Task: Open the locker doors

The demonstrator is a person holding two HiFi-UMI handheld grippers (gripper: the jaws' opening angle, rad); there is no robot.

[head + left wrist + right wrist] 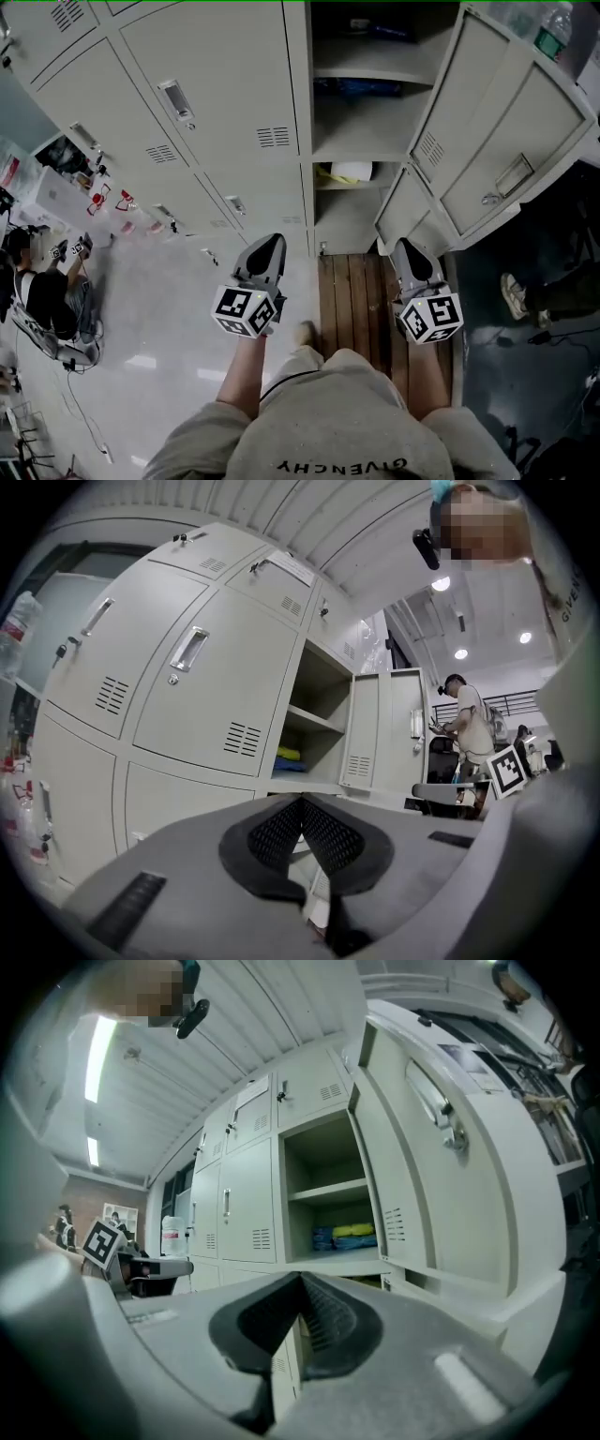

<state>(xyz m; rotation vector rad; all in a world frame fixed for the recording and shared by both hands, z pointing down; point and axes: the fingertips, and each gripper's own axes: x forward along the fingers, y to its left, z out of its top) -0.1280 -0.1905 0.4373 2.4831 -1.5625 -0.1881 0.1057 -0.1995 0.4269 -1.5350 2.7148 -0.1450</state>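
Head view: left gripper [269, 246] and right gripper [406, 247] face lockers; open locker doors [497, 141] swung right of shelf column [361, 141]; closed locker doors [211, 84] at left.
Left gripper view: jaws clenched, empty; closed locker doors ahead.
Right gripper view: jaws clenched, empty; open locker doors at right; blue and yellow bundles [343, 1235] on shelf.

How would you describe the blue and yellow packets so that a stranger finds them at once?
Start at the wall of grey lockers and find the column whose doors stand open. Under the bare shelf in its compartment lie the packets, blue and yellow against plain grey metal all around.
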